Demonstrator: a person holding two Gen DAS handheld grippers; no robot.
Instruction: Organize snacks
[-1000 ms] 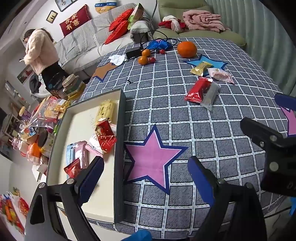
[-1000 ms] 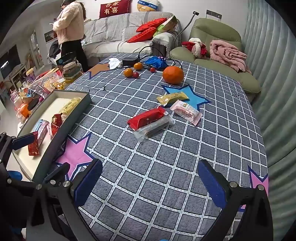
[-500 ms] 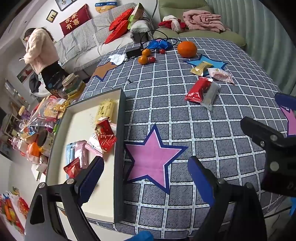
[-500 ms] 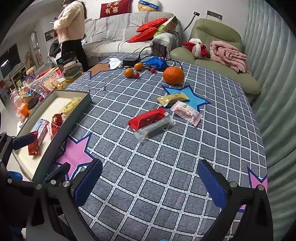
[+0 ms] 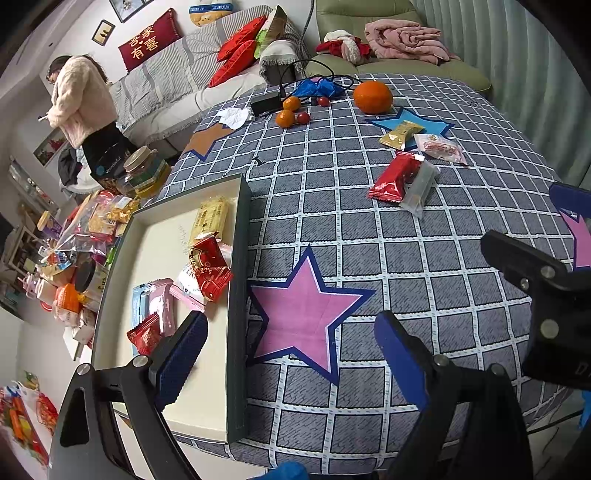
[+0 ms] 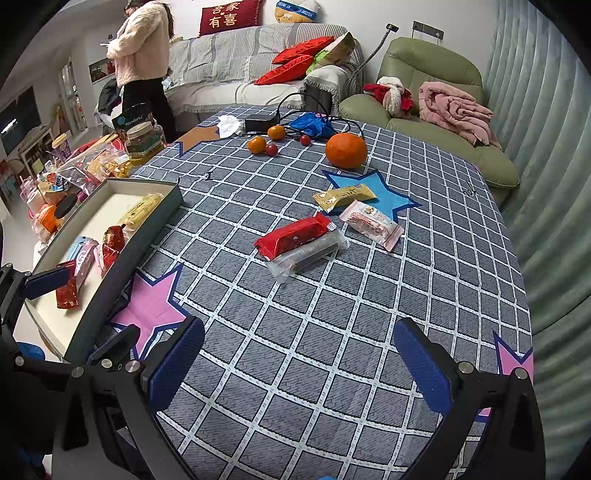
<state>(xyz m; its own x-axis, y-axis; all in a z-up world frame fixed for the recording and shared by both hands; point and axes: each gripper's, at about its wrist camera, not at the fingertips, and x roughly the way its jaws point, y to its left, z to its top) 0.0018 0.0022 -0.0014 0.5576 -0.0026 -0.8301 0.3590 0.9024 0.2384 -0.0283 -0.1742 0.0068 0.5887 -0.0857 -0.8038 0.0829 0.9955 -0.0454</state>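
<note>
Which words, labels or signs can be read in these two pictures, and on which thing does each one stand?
"吉家有喜" on the red cushion against the wall.
"Wonderful" on the dark bag near the standing person.
Print on the snack packets on the table and in the tray: too small to read.
Lettering on the plush pillow: too blurred to read.

Left wrist view above table's near edge, angled down, tray at 9 o'clock, right wrist view likewise, further right, both sharing red packet, sofa at 12 o'clock.
</note>
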